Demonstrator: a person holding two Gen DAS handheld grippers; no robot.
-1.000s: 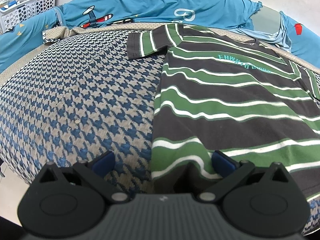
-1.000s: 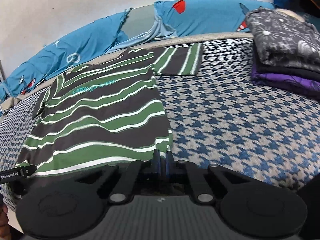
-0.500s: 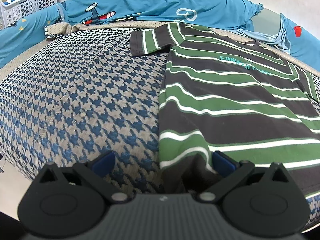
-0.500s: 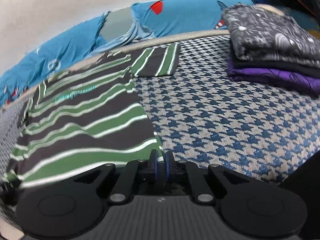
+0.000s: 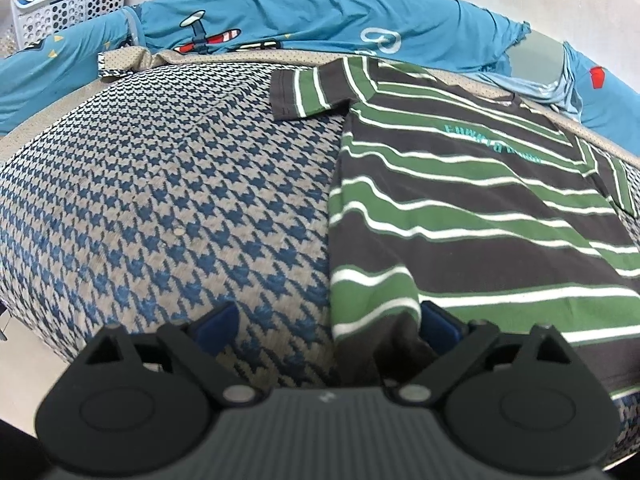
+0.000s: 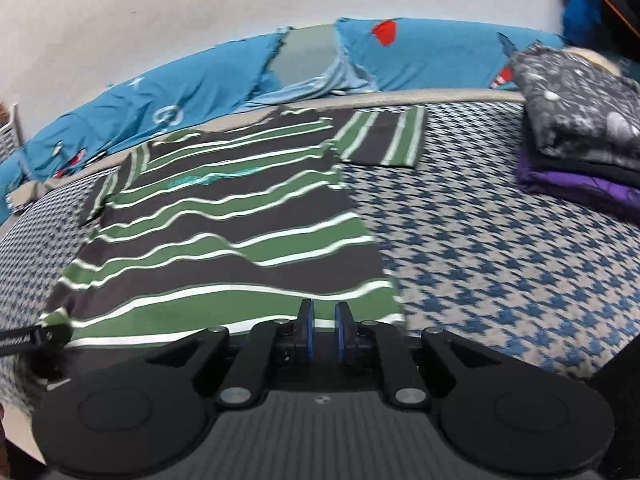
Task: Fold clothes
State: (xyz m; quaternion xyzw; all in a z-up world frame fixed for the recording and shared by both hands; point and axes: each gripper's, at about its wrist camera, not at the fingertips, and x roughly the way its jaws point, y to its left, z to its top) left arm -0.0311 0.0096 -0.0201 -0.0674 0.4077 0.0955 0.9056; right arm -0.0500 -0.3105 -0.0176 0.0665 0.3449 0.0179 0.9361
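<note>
A dark T-shirt with green and white stripes (image 5: 460, 216) lies flat, front up, on the houndstooth bed cover (image 5: 160, 200), collar at the far side. My left gripper (image 5: 327, 320) stands wide over the shirt's near left corner. Its jaws are closing, the corner lies between them, and the pads do not touch it. In the right wrist view the shirt (image 6: 224, 232) spreads ahead and to the left. My right gripper (image 6: 323, 330) sits at the near right part of the hem. Its jaws are opening with a narrow gap, and no cloth is pinched between the pads.
A stack of folded clothes (image 6: 580, 148), grey print over purple, rests at the right of the bed. Blue printed bedding (image 5: 280, 20) runs along the far edge by the wall. A white perforated basket (image 5: 68, 4) stands at the far left. Bare cover (image 6: 480, 264) lies between shirt and stack.
The right gripper's pads, pressed together at the hem before, now stand slightly apart, and its view has swung across the shirt. The left fingers have drawn in a little.
</note>
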